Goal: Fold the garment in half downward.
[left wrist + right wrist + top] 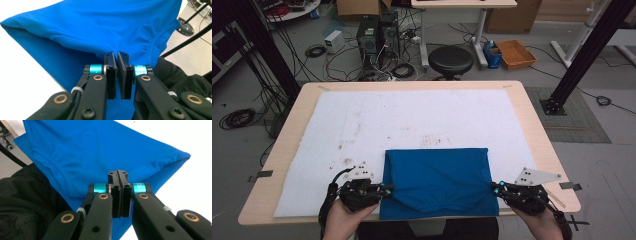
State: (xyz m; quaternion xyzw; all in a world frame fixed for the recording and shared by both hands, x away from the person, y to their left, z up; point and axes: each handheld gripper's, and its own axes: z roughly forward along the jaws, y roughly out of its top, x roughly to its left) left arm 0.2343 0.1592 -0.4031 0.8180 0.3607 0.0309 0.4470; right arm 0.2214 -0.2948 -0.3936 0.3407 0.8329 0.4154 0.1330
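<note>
A blue T-shirt (pixel 437 175) lies folded into a rectangle on the white mat (pixel 412 115), near the table's front edge. My left gripper (pixel 388 189) is at the shirt's left edge and my right gripper (pixel 493 188) at its right edge, both low at the front. In the left gripper view the jaws of the left gripper (pixel 117 53) stand almost together, and a fold of the shirt (pixel 100 22) runs into their tips. In the right gripper view the right gripper (pixel 118 172) is pressed shut where a ridge of the shirt (pixel 100 145) ends. The neckline seam shows in both gripper views.
The wooden table (pixel 537 130) carries the stained mat, bare behind the shirt. Beyond the far edge stand a black stool (pixel 450 60), computer towers (pixel 377 32), an orange box (pixel 515 53) and floor cables. A black frame post (pixel 582 60) rises at the right.
</note>
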